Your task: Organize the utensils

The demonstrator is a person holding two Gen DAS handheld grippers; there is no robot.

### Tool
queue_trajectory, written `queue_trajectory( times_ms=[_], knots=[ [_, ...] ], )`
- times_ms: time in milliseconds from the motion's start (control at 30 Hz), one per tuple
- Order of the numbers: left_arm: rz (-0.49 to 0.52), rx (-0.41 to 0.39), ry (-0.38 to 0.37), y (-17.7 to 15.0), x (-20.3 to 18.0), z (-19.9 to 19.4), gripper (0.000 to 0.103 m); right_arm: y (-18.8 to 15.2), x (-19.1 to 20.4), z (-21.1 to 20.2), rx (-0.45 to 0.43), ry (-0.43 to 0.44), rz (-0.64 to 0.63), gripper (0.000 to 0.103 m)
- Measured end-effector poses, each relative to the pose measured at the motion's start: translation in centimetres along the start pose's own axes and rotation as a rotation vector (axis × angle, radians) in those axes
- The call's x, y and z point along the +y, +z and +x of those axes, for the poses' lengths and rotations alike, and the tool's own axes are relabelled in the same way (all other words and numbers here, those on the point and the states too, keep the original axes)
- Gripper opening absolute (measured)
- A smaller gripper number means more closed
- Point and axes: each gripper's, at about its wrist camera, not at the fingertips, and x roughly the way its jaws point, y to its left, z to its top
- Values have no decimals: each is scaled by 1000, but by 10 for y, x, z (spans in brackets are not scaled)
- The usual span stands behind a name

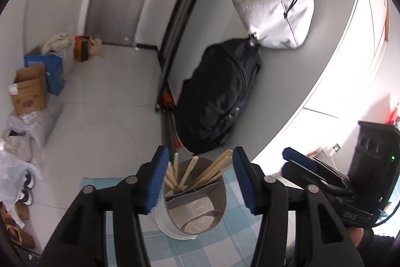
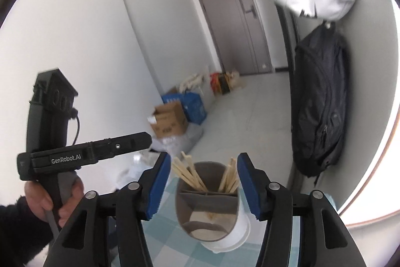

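A grey divided utensil holder (image 1: pixel 197 194) stands in a white base on a blue checked tablecloth (image 1: pixel 220 252). Several wooden chopsticks (image 1: pixel 200 172) stand in its far compartments; the near compartment looks empty. My left gripper (image 1: pixel 198 182) is open and empty, its blue pads either side of the holder's top. In the right wrist view the holder (image 2: pixel 208 199) and chopsticks (image 2: pixel 192 174) sit between the open, empty right gripper (image 2: pixel 203 185). The right gripper also shows in the left wrist view (image 1: pixel 312 169), and the left one in the right wrist view (image 2: pixel 85 152).
A black backpack (image 1: pixel 220 94) and a white bag (image 1: pixel 275 9) hang on the wall behind the table. Cardboard box (image 1: pixel 28 89), blue bag (image 1: pixel 53 69) and shoes (image 1: pixel 25 189) lie on the floor at left. A grey door (image 2: pixel 232 24) is at the back.
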Motion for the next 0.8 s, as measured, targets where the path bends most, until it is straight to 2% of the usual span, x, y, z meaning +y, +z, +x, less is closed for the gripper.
queue_trajectory(
  times_ms=[33, 133, 267, 500, 567, 633, 800],
  knots=[
    [-3, -14, 30, -2, -1, -5, 59, -1, 0, -4, -12, -3, 2, 70],
    [-3, -62, 87, -8, -6, -17, 62, -7, 4, -17, -30, -16, 5, 74],
    [17, -96, 157, -15, -16, -30, 74, -13, 12, -34, -57, -29, 0, 82],
    [18, -155, 227, -30, -26, -48, 76, -25, 20, -62, -140, -35, -20, 95],
    [25, -162, 216, -36, -28, -52, 82, -30, 22, -68, -158, -35, -21, 99],
    [31, -160, 204, -43, -31, -55, 84, -35, 23, -73, -171, -35, -22, 101],
    [40, -197, 250, -60, -36, -65, 84, -50, 24, -78, -184, -33, -26, 103]
  ],
)
